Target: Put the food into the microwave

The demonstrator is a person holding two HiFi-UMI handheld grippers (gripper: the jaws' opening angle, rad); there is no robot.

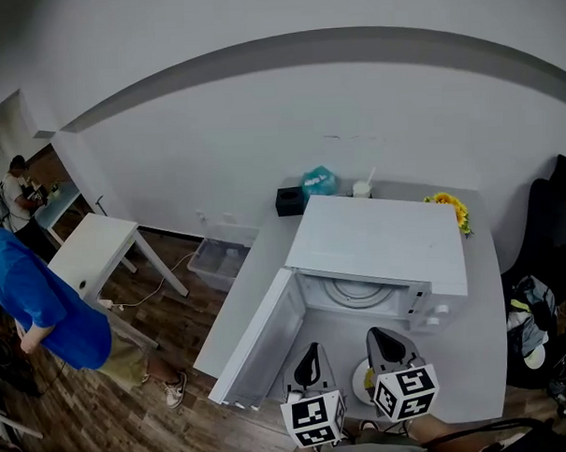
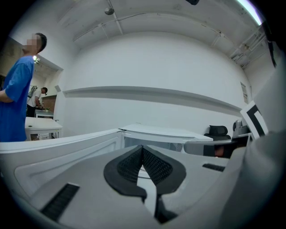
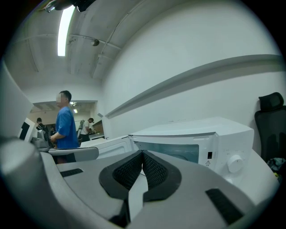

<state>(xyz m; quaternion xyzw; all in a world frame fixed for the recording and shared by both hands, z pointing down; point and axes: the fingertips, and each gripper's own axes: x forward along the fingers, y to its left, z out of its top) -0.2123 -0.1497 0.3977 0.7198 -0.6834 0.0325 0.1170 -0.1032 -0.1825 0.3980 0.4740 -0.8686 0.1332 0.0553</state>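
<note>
The white microwave [image 1: 382, 239] stands on the grey table [image 1: 480, 334] with its door [image 1: 260, 343] swung wide open to the left. Its glass turntable [image 1: 358, 290] is bare. In front of the opening, a white plate with yellow food [image 1: 364, 382] lies mostly hidden under my right gripper [image 1: 382, 337]. My left gripper [image 1: 312, 349] hovers beside it, just right of the door. Both grippers are shut on nothing. The left gripper view has the jaws [image 2: 143, 150] closed before the microwave [image 2: 161, 133]. The right gripper view has them [image 3: 143, 154] closed before the cavity [image 3: 176, 150].
Behind the microwave are a black box [image 1: 289, 201], a teal bag [image 1: 318, 181], a white cup [image 1: 361, 188] and sunflowers [image 1: 452, 207]. A person in a blue shirt [image 1: 38, 301] stands at the left by a white table [image 1: 92, 252]. A black chair [image 1: 554, 223] is at the right.
</note>
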